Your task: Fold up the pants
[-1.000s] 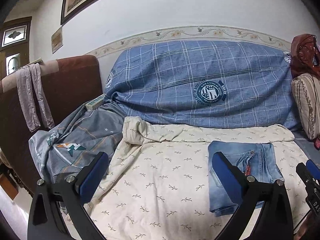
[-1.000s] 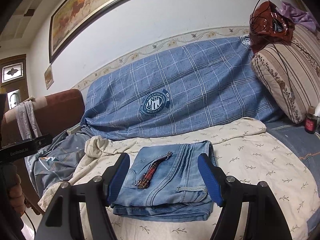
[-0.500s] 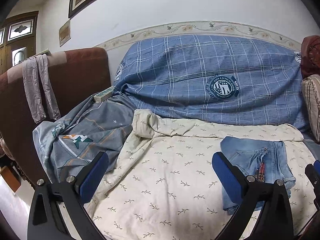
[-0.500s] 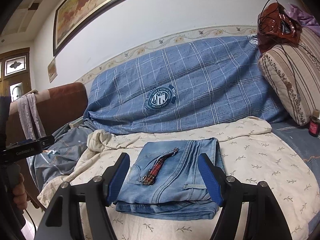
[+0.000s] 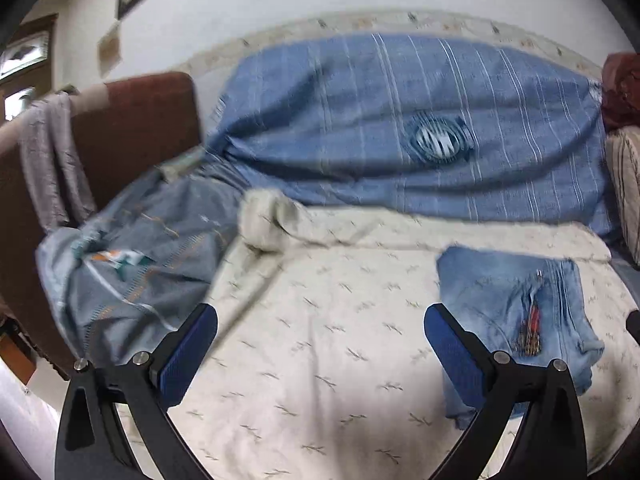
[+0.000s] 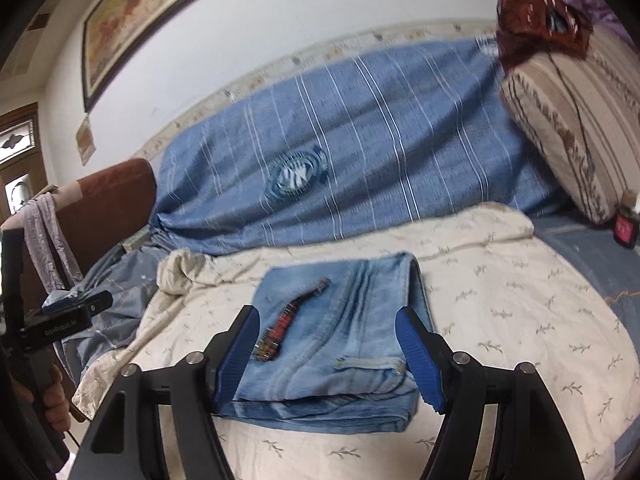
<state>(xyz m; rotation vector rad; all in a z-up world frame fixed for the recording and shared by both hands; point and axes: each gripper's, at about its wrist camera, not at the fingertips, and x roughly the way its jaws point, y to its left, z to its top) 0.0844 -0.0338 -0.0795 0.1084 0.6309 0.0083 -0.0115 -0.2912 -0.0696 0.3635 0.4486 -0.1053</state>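
Observation:
Light blue jeans (image 6: 344,332) lie folded in a flat rectangle on the cream leaf-print sheet (image 6: 520,312), with a red beaded strap (image 6: 286,324) on top. My right gripper (image 6: 328,344) is open and empty, its blue pads either side of the jeans' near part, just above them. In the left wrist view the jeans (image 5: 512,312) lie at the right. My left gripper (image 5: 320,344) is open and empty over the bare sheet (image 5: 320,320), to the left of the jeans.
A blue plaid cover (image 5: 400,128) drapes the sofa back. A grey quilt (image 5: 132,264) is bunched at the left by a brown armrest (image 5: 132,128). A striped pillow (image 6: 572,120) and a small red bottle (image 6: 624,228) stand at the right.
Both views have shifted and blurred as the grippers moved. The right gripper has come closer over the jeans. The jeans lie as before.

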